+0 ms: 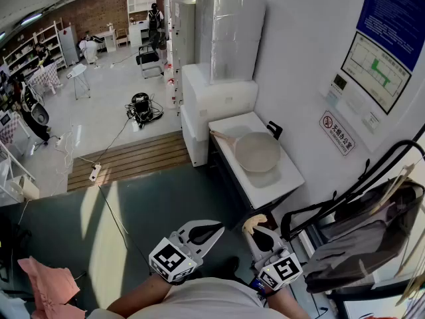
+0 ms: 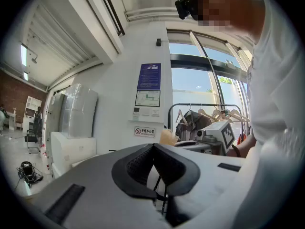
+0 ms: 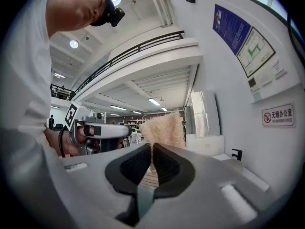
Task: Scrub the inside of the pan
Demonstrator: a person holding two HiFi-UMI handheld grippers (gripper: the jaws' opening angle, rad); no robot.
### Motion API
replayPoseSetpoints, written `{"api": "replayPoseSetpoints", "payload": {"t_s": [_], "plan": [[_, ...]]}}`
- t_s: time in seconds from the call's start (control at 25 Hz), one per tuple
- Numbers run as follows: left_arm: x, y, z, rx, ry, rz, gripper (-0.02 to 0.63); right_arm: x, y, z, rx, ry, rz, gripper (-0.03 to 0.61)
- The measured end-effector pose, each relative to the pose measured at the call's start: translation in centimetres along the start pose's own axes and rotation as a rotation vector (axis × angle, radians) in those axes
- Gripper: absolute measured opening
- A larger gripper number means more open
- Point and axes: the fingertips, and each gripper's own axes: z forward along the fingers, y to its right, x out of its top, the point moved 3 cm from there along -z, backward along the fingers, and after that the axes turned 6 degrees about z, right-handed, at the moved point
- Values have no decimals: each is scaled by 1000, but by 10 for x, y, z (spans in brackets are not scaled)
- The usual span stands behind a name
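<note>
A pale, cream-coloured pan point(image 1: 257, 151) lies on a white counter point(image 1: 282, 180) by the wall, its handle pointing left. Both grippers are held near the person's body, well short of the counter. My left gripper point(image 1: 214, 230) point(image 2: 153, 146) has its jaws together with nothing between them. A beige fluffy scrubbing pad point(image 1: 251, 224) point(image 3: 163, 130) sticks up from my right gripper point(image 1: 254, 230) point(image 3: 151, 147), which is shut on it. From the left gripper view I also see the pad point(image 2: 167, 137) beside the right gripper's marker cube.
A black tap point(image 1: 274, 129) stands at the counter's far end. White boxes point(image 1: 216, 98) are stacked behind the counter. A clothes rack with a dark garment point(image 1: 362, 234) stands to the right. A pink cloth point(image 1: 50, 284) lies at the lower left. A cable point(image 1: 109, 208) crosses the floor.
</note>
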Motion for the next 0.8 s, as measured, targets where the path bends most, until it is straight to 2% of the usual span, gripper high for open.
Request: {"api": "replayPoseSetpoints", "payload": {"t_s": [0.48,0.8], "plan": [[-10,-31,68,-4,-29,-2,-2,6,69,16,11,11,-1,18],[-12,-50,157,6,-38,23,-2,22,157,20,31,21,-4,18]]}}
